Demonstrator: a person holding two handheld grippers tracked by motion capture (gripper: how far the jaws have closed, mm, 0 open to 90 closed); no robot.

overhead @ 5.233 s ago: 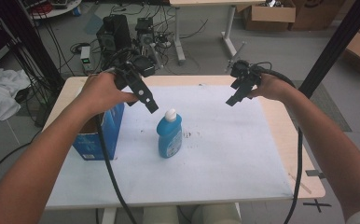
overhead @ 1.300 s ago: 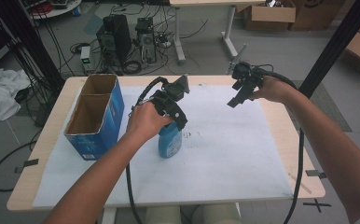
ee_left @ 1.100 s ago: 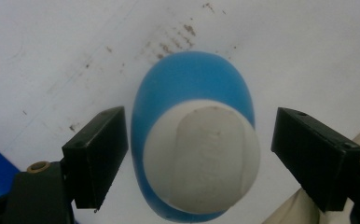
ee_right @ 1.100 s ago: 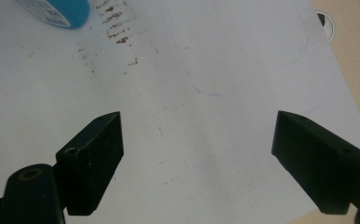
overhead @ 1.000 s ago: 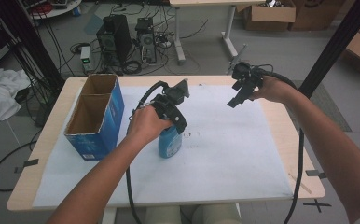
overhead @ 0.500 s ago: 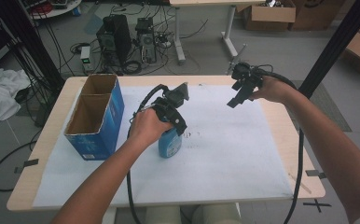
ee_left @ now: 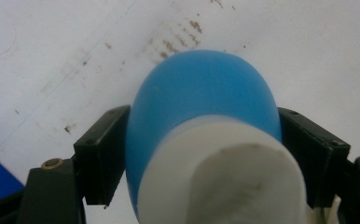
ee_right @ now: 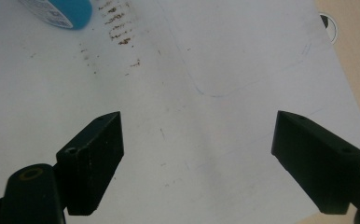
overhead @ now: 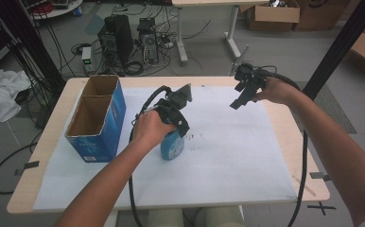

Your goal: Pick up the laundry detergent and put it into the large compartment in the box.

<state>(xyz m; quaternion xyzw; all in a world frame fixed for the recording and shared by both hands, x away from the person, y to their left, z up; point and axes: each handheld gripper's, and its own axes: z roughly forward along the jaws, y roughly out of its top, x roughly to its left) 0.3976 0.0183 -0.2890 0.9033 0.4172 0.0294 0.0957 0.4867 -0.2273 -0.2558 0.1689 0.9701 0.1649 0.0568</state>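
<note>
1. The left gripper comes down on the blue bottle from above; its jaws have just been closing, and the flat black pads now sit against the bottle's rounded shoulders on both sides.
2. In the left gripper view the bottle is a smooth, matte blue plastic dome with a thick white cap of dull, slightly rough plastic at its top, between the jaws.
3. The bottle stands upright near the middle of the desk, a little toward its left edge, on a white paper sheet that covers most of the top.
4. The sheet is thin and flat, marked with brown smudges and faint pencil lines just beside the bottle.
5. The right gripper is held above the far right part of the desk, jaws wide apart with only the sheet beneath them; its pads are blocky, hard and black.
6. A blue cardboard box, open-topped, with a brown inside split into two compartments, stands near the left edge.
7. The desk has a pale wood top with rounded corners.
</note>
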